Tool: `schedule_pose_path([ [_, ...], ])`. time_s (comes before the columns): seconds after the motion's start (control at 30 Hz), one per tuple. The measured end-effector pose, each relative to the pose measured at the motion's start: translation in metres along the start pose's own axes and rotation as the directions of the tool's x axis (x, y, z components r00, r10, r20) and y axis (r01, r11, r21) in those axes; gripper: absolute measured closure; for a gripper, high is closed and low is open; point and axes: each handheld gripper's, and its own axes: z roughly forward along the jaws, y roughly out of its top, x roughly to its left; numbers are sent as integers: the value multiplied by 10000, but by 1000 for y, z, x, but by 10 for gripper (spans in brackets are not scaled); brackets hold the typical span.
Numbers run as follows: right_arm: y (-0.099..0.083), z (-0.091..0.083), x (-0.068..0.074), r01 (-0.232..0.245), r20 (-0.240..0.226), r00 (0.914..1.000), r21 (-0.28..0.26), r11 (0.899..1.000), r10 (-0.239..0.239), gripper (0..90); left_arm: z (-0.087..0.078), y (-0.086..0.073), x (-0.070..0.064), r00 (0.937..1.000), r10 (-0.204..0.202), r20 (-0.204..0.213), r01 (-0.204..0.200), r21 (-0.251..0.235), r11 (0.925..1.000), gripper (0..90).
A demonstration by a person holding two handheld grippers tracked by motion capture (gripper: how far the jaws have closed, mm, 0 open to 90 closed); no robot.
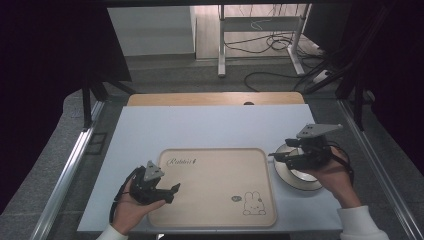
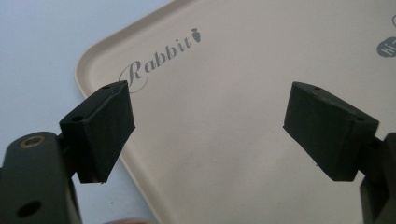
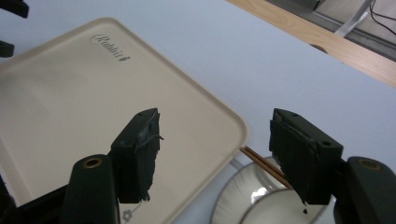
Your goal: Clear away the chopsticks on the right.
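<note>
Your one beige tray (image 1: 215,170) reads "Rabbit" (image 2: 159,58) in script at its far left, with a rabbit drawing (image 1: 254,204) near right; it carries no objects. One white plate (image 1: 292,175) sits just right of it, brown sticks (image 3: 264,164) beside its rim. Your left gripper (image 1: 167,192) and right gripper (image 1: 280,156) both gape wide, empty.

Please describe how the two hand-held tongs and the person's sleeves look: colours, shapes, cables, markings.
Both the left tongs and the right tongs are black, each topped by a grey three-cornered plate. Their jaws end in blocky black pads with small screw holes; brass-coloured inserts sit in the arms behind them. A black cable loops from each. The person wears white sleeves.
</note>
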Motion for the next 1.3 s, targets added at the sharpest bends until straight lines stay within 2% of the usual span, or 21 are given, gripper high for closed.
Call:
schedule_pose_path([
  [0.1,-4,-5,-12,-167,249,9995,-179,9997,172,353,2,-1,1,10000,25,29,-26,73,10000,162],
  [0.2,-6,-7,-21,-264,417,9988,-31,9996,265,363,3,-1,2,10000,13,22,-13,122,9999,162],
  [0.3,-11,-13,-35,-580,671,9961,-38,9983,581,389,3,-1,3,10000,-84,15,84,79,9999,162],
  [0.33,-11,-13,-35,-580,671,9961,-38,9983,581,389,3,-1,3,10000,-84,15,84,79,9999,162],
  [0.37,-13,-18,-43,-739,829,9938,-59,9973,741,402,4,-2,3,10000,-87,-10,87,94,9999,162],
  [0.4,-13,-18,-43,-739,829,9938,-59,9973,741,402,4,-2,3,10000,-87,-10,87,94,9999,162],
  [0.43,-17,-23,-51,-903,985,9910,-119,9958,910,417,4,-2,3,10000,-39,-2,39,136,9999,162],
  [0.47,-17,-23,-51,-903,985,9910,-119,9958,910,417,4,-2,3,10000,-39,-2,39,136,9999,163],
  [0.57,-26,-32,-65,-1154,1652,9799,147,9932,1114,433,3,-2,2,10000,-80,-35,80,106,9999,162],
  [0.6,-26,-32,-65,-1154,1652,9799,147,9932,1114,433,3,-2,2,10000,-80,-35,80,106,9999,162],
  [0.63,-30,-36,-71,-1396,1832,9738,148,9901,1346,442,3,-1,1,10000,-62,-55,63,87,9999,162],
  [0.77,-39,-42,-86,-1854,2150,9604,173,9825,1775,465,3,-2,1,10000,-46,-79,46,101,9999,162],
  [0.8,-39,-42,-86,-1854,2150,9604,173,9825,1775,465,3,-2,1,10000,-46,-79,46,101,9999,162],
  [0.83,-44,-42,-93,-2027,2261,9551,271,9789,1915,489,3,-2,1,9999,-53,-115,54,96,9999,161],
  [0.9,-47,-39,-99,-2134,2412,9506,505,9757,1954,505,3,-2,1,9999,-56,-133,57,104,9999,161],
  [1.0,-50,-35,-105,-2180,2564,9471,719,9733,1932,523,4,-1,1,9999,-49,-134,51,134,9999,161],
  [1.03,-52,-30,-111,-2125,2873,9408,870,9733,1797,549,4,-1,1,9999,-37,-133,39,147,9999,160],
  [1.1,-53,-25,-117,-2146,3153,9335,1105,9704,1706,572,5,-2,1,9999,-4,-122,7,189,9998,161],
  [1.2,-53,-20,-123,-2212,3178,9327,1311,9664,1704,594,4,-2,2,9999,-11,-157,13,172,9999,161],
  [1.3,-56,-11,-136,-2354,3182,9327,1809,9549,1696,631,4,-3,3,9997,-62,-217,66,179,9998,159],
])
